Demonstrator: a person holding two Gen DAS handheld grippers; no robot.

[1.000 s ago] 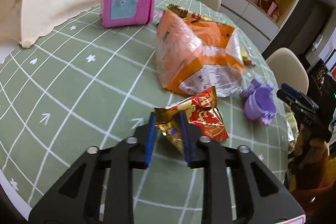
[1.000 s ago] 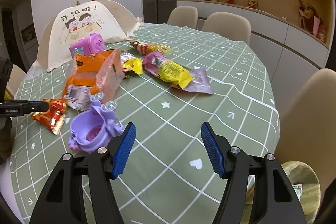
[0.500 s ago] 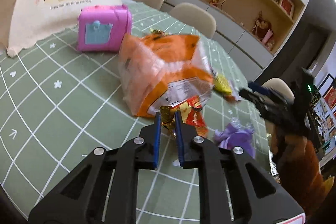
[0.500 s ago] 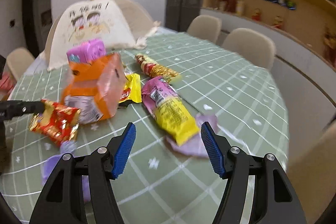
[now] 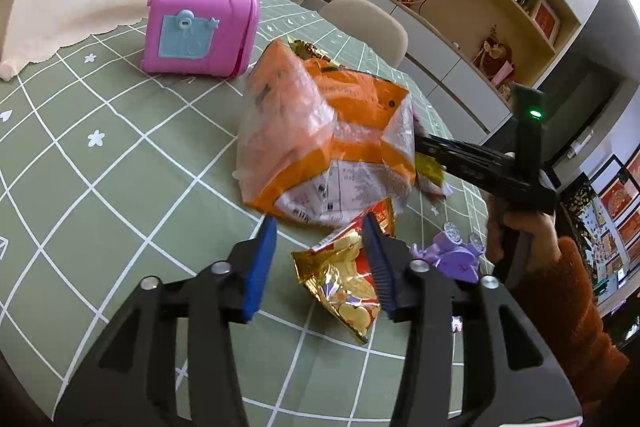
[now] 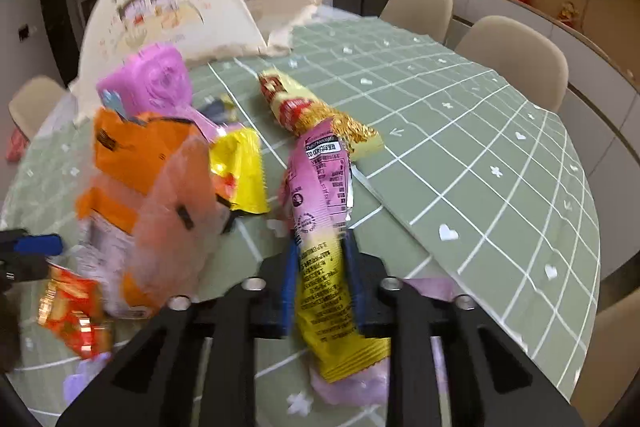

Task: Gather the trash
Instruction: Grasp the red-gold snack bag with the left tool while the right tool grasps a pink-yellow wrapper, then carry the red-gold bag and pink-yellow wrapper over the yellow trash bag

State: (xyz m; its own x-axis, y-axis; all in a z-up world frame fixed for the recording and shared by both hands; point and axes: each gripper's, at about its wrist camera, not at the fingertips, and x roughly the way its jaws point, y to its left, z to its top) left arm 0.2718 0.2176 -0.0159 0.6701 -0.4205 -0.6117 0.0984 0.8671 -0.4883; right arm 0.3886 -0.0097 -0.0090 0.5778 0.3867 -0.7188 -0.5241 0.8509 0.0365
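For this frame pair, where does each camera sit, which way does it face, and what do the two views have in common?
Left wrist: rides the left gripper, looking forward along its open jaws over the red-gold wrapper on the green tablecloth; the right hand holding the other gripper shows at right.
Right wrist: rides the right gripper, facing across the table toward the chairs, jaws closed on the pink-yellow wrapper.
Shared: the orange bag, the pink toy case and the red-gold wrapper.
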